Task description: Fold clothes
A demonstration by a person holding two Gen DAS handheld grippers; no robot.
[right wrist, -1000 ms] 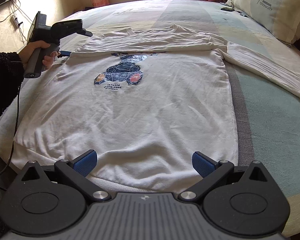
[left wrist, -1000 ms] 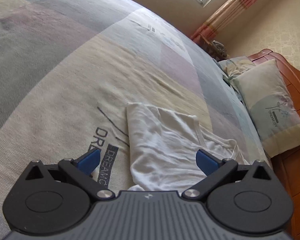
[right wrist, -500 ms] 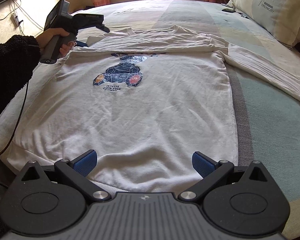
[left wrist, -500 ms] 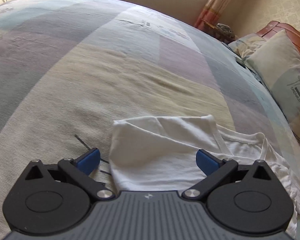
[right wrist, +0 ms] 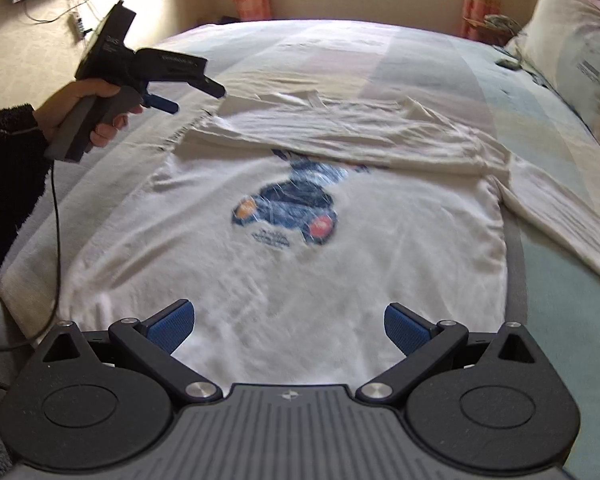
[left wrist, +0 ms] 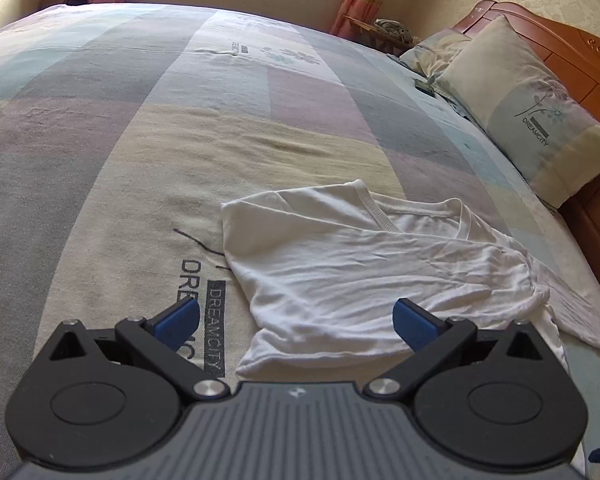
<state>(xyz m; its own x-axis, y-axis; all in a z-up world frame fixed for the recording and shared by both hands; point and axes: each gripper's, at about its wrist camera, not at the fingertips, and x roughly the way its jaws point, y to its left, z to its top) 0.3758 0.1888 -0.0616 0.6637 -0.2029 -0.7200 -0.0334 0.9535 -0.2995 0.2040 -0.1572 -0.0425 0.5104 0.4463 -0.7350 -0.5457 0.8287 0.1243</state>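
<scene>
Both grippers, left gripper point(left wrist: 296, 320) and right gripper point(right wrist: 290, 326), are hanging apart as I'm lining up squarely on the T-shirt point(right wrist: 284, 264) hem.

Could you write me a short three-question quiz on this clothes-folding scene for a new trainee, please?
1. True or false: the left tool is clamped on the white T-shirt.
2. Which part of the T-shirt is folded over onto its body? A) the bottom hem B) the collar end C) nothing
3. Fill in: the word printed on the pillow is ____.

Key
1. False: its jaws stand wide open, and so do those of the right tool.
2. B: the collar end lies folded over the top of the blue print.
3. DREAMCITY.
</scene>
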